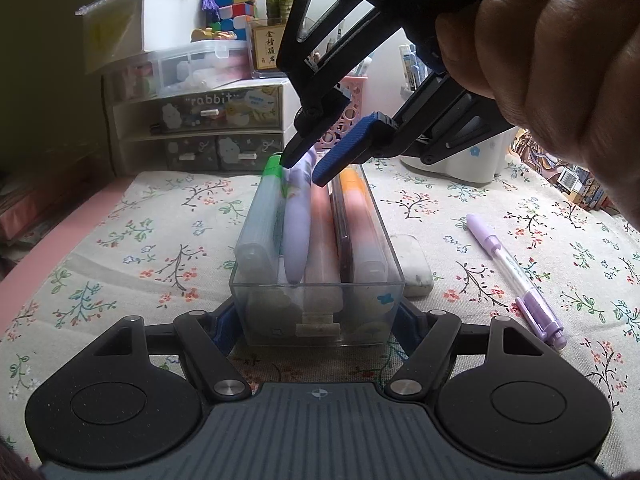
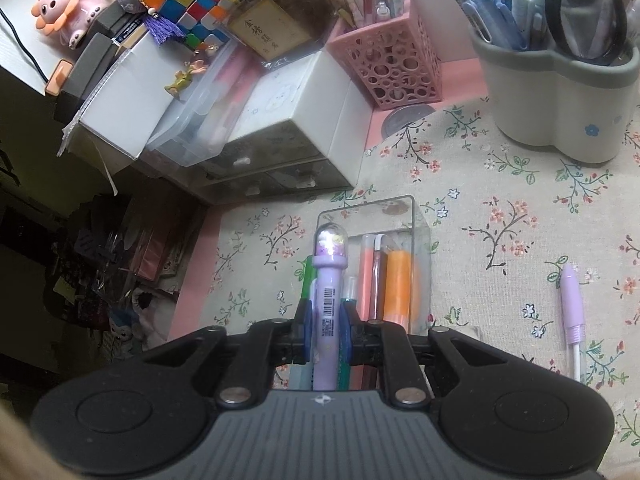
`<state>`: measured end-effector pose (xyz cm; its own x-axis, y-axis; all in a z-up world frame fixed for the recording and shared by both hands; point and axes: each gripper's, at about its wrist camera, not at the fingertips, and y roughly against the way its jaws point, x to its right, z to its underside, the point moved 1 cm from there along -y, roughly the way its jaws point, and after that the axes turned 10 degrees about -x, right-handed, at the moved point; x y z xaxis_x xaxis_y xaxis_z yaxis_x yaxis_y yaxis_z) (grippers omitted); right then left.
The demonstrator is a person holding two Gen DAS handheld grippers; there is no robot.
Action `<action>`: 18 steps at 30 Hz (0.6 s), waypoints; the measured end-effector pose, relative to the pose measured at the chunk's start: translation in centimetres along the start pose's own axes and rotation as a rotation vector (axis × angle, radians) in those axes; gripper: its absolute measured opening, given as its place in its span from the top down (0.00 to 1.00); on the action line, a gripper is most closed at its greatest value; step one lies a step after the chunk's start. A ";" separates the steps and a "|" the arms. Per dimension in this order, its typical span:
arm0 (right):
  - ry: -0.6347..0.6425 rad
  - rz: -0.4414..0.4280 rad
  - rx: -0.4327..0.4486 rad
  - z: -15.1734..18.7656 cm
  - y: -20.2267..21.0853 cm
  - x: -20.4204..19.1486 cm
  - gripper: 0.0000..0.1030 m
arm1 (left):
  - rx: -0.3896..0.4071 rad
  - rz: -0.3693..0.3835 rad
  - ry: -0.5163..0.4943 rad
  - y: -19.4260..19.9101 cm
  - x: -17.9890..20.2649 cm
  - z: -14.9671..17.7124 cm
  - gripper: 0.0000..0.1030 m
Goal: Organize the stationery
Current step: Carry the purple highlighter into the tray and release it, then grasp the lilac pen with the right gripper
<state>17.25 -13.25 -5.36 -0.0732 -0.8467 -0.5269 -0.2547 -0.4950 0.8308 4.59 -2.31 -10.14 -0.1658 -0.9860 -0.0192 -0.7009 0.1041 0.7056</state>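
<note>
Left hand-held gripper clamps the clear plastic box. Right hand-held gripper pinches the lilac pen lying among highlighters inside. Let go only once it lies flat, then lift straight up.

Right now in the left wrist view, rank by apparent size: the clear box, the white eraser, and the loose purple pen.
1. clear box
2. loose purple pen
3. white eraser
The box sits nearest the camera, which exaggerates it.
</note>
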 end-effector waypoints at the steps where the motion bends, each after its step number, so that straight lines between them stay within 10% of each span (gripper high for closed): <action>1: 0.008 0.004 0.011 0.0 0.3 0.0 0.82 | 0.000 0.001 0.001 0.0 0.0 0.0 0.30; 10: 0.018 0.013 0.103 0.1 3.0 1.4 0.82 | 0.000 0.003 0.000 0.0 0.0 0.0 0.30; 18: -0.002 0.194 0.229 2.1 7.7 7.4 0.79 | 0.001 0.003 -0.001 -0.1 0.1 0.0 0.30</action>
<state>12.75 -22.93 -3.25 -0.1433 -0.9209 -0.3626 -0.4464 -0.2668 0.8541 4.64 -2.39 -10.19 -0.1683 -0.9856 -0.0175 -0.7009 0.1072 0.7052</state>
